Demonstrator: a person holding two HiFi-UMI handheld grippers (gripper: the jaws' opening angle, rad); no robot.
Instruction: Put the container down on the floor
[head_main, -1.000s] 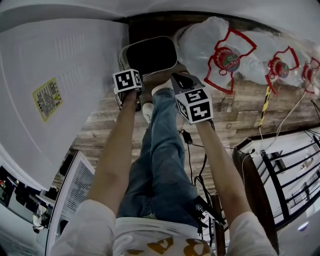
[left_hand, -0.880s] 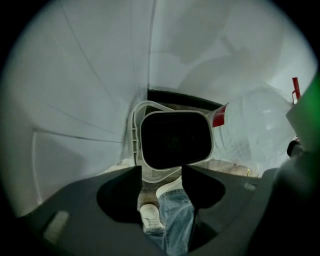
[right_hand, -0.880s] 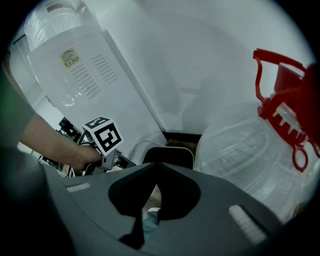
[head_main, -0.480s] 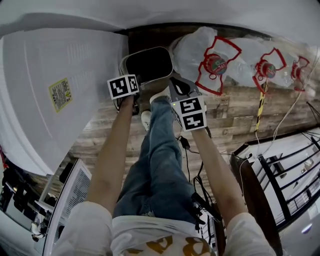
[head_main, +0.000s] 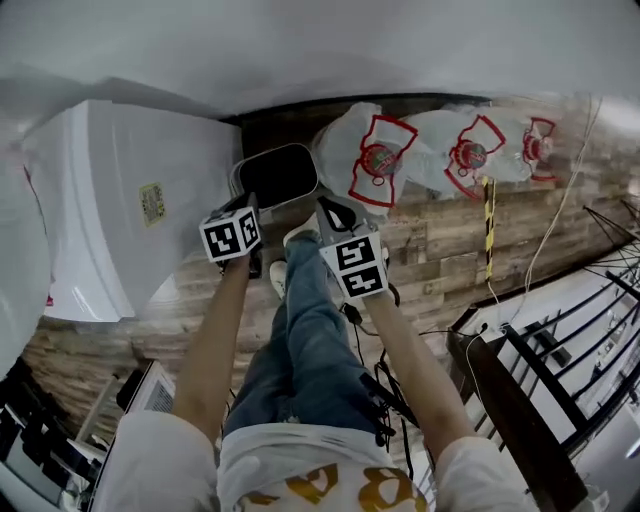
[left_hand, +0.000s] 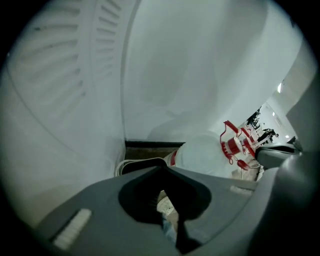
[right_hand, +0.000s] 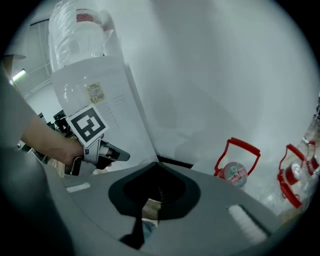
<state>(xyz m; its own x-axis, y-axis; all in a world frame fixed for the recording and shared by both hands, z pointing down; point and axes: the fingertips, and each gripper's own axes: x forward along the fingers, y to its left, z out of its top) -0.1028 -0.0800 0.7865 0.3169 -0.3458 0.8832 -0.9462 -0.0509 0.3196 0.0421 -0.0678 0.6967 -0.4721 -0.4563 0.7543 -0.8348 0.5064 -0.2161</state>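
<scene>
Change: both grippers have drawn back from the container (head_main: 277, 175) since a second ago. The left one, then at its rim, now shows clear of it, and the head view has pulled up and away.
Container state: dark inside, pale rim, upright on the plank floor (head_main: 440, 245), mouth up. Nothing holds it, and I judge it already set down.
Container's neighbours: white dispenser cabinet (head_main: 130, 200) just beside it on the left; water bottle (head_main: 375, 160) with a red handle just beside it on the right; wall (head_main: 300, 50) behind. I read the slot between cabinet and bottle as the chosen resting place, tucked out of the walkway.
Left gripper (left_hand: 165, 169): tongs pressed together with nothing between them. Only a shoe (left_hand: 164, 202) and jeans (head_main: 300, 340) show through the opening behind the tips. It is on the near side of the container, apart from it, pointing towards the rim.
Right gripper (right_hand: 157, 165): tongs likewise pressed together and empty. It is on the near side of the container, towards the bottle, and clear of the rim.
Reason for posture: I judge both tools are closed and withdrawn because the release is done.
Task status: complete in my judgement; no tilt of the container is visible.
</scene>
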